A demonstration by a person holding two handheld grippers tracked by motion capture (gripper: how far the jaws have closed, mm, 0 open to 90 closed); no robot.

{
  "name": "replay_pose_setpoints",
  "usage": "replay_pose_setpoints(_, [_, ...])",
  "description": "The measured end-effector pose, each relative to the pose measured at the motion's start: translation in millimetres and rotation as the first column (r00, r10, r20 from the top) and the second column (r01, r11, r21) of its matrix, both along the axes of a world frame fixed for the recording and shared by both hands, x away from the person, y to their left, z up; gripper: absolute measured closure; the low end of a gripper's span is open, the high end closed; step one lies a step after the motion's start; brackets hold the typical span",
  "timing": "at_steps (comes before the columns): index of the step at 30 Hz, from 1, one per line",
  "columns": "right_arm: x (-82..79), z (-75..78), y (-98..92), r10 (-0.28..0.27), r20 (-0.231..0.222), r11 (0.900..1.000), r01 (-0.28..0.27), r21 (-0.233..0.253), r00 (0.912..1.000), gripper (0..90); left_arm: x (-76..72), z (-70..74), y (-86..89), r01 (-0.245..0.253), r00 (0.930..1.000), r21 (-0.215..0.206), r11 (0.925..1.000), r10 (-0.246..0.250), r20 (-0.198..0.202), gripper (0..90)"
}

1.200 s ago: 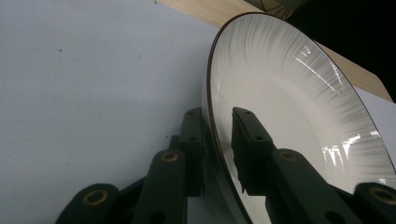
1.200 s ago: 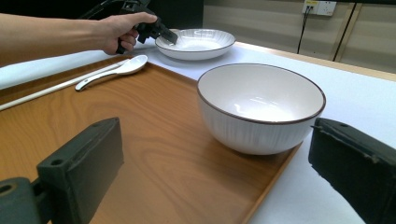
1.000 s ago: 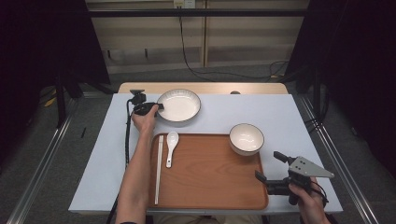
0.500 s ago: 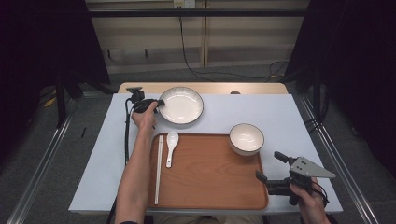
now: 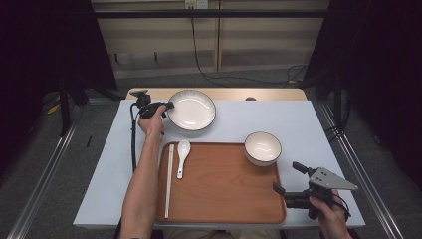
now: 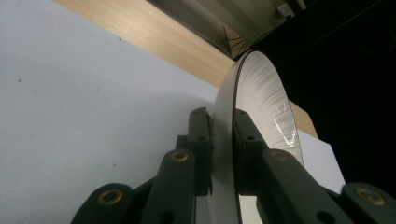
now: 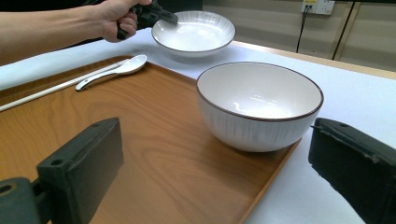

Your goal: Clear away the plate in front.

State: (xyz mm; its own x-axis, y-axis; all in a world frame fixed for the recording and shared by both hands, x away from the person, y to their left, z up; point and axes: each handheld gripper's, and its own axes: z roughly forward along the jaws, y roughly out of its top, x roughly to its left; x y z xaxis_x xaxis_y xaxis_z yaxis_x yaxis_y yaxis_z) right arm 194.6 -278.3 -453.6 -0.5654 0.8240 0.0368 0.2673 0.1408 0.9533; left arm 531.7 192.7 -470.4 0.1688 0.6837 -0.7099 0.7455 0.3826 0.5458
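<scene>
A: What's the count?
B: One plate, clamped in the left gripper. One bowl, just ahead of the right gripper.
A: Anything else?
B: One tray, one spoon, one pair of chopsticks, all between the two grippers.

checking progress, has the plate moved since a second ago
Yes. In the high view the plate, gripped at its rim by the left tool, has shifted slightly right and away from the person, judged against the tray, which has stayed put.
</scene>
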Motion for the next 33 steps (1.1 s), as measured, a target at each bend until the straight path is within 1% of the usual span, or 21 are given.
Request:
replay_pose_setpoints(1, [0.1,0.0,-0.2,0.001,0.000,1.000,-0.001,-0.002,1.0000,2.9,-0.5,2.1,-0.2,-0.002,1.0000,-0.003,1.0000,0.002,-0.006,80.6])
replay_pose_setpoints(2, [0.3,0.0,-0.3,-0.001,0.000,1.000,0.001,0.000,1.0000,2.8,-0.7,3.2,-0.1,0.001,1.0000,0.000,1.0000,-0.001,0.001,80.8])
replay_pose_setpoints(3, [0.5,0.0,-0.6,-0.001,-0.002,1.000,0.001,-0.003,1.0000,2.8,-1.3,4.4,-0.2,-0.003,1.0000,-0.013,0.9999,0.003,0.004,80.8])
replay_pose_setpoints(4, [0.8,-0.1,-0.3,-0.002,0.001,1.000,0.002,-0.002,1.0000,2.9,-1.8,5.4,0.1,0.004,0.9999,-0.013,0.9999,-0.004,0.009,80.7])
replay_pose_setpoints(5, [0.5,0.0,-0.1,-0.001,0.000,1.000,0.001,-0.001,1.0000,2.9,-2.5,6.9,0.3,0.012,0.9999,-0.001,0.9999,-0.012,0.009,80.8])
replay_pose_setpoints(6, [0.2,0.1,-0.2,0.002,0.001,1.000,-0.002,0.001,1.0000,2.9,-3.6,8.7,0.1,0.015,0.9998,-0.005,0.9999,-0.015,0.012,80.7])
replay_pose_setpoints(7, [0.0,0.1,-0.3,0.001,0.000,1.000,-0.001,0.002,1.0000,2.8,-4.5,10.6,0.0,0.017,0.9998,-0.001,0.9999,-0.017,0.013,80.6])
replay_pose_setpoints(9, [0.0,0.2,-0.5,-0.004,0.001,1.000,0.004,0.005,1.0000,2.8,-7.1,13.4,0.8,0.025,0.9995,0.004,0.9997,-0.025,0.018,80.6])
replay_pose_setpoints(13, [0.3,0.1,-0.3,0.001,-0.003,1.000,-0.001,0.003,1.0000,2.8,-12.7,19.0,2.3,0.044,0.9986,-0.007,0.9990,-0.044,0.030,80.3])
replay_pose_setpoints(14, [0.4,-0.1,-0.2,0.000,-0.001,1.000,0.000,0.002,1.0000,2.9,-14.5,20.2,2.5,0.047,0.9981,-0.009,0.9989,-0.046,0.040,80.4])
replay_pose_setpoints(15, [0.3,0.0,-0.3,0.000,-0.002,1.000,0.000,0.003,1.0000,2.9,-16.6,21.9,2.7,0.047,0.9980,-0.001,0.9989,-0.047,0.042,80.3])
replay_pose_setpoints(16, [0.1,0.2,-0.5,-0.002,-0.003,1.000,0.002,0.004,1.0000,2.9,-18.7,22.9,2.8,0.054,0.9974,-0.009,0.9985,-0.054,0.048,80.3])
replay_pose_setpoints(18, [-0.1,0.6,-0.7,-0.002,-0.008,1.000,0.002,0.009,1.0000,2.9,-22.4,25.8,2.4,0.063,0.9964,-0.004,0.9980,-0.063,0.057,80.2])
replay_pose_setpoints(20, [0.2,0.5,-0.5,-0.004,-0.007,1.000,0.005,0.008,1.0000,2.9,-26.2,29.2,2.4,0.074,0.9949,0.000,0.9973,-0.073,0.069,80.3])
replay_pose_setpoints(21, [0.3,0.5,-0.5,-0.001,-0.007,1.000,0.001,0.004,1.0000,2.8,-27.9,30.9,2.6,0.087,0.9935,-0.003,0.9962,-0.087,0.073,80.3])
replay_pose_setpoints(22, [0.4,0.8,-0.4,0.000,-0.005,1.000,0.000,0.005,1.0000,2.9,-29.6,32.9,2.3,0.093,0.9927,0.010,0.9956,-0.094,0.076,80.3])
replay_pose_setpoints(26, [0.2,0.8,0.0,-0.003,0.002,1.000,0.003,0.007,1.0000,2.8,-37.7,41.5,0.7,0.118,0.9880,0.011,0.9929,-0.119,0.099,80.5])
replay_pose_setpoints(28, [0.4,0.9,-0.3,-0.002,0.001,1.000,0.002,0.005,1.0000,2.8,-42.1,44.4,0.0,0.123,0.9873,-0.008,0.9924,-0.122,0.102,80.4])
replay_pose_setpoints(29, [0.3,1.0,0.1,-0.003,0.001,1.000,0.003,0.011,1.0000,2.8,-44.2,45.5,0.0,0.130,0.9863,-0.005,0.9914,-0.129,0.103,80.5])
replay_pose_setpoints(31, [-0.1,1.1,0.2,-0.001,-0.001,1.000,0.001,0.011,1.0000,2.8,-49.2,47.2,-0.5,0.136,0.9849,-0.024,0.9905,-0.132,0.111,80.3])
replay_pose_setpoints(33, [0.0,1.2,0.3,-0.002,-0.001,1.000,0.002,0.011,1.0000,2.8,-54.1,50.2,-2.7,0.149,0.9818,-0.010,0.9888,-0.147,0.121,80.3])
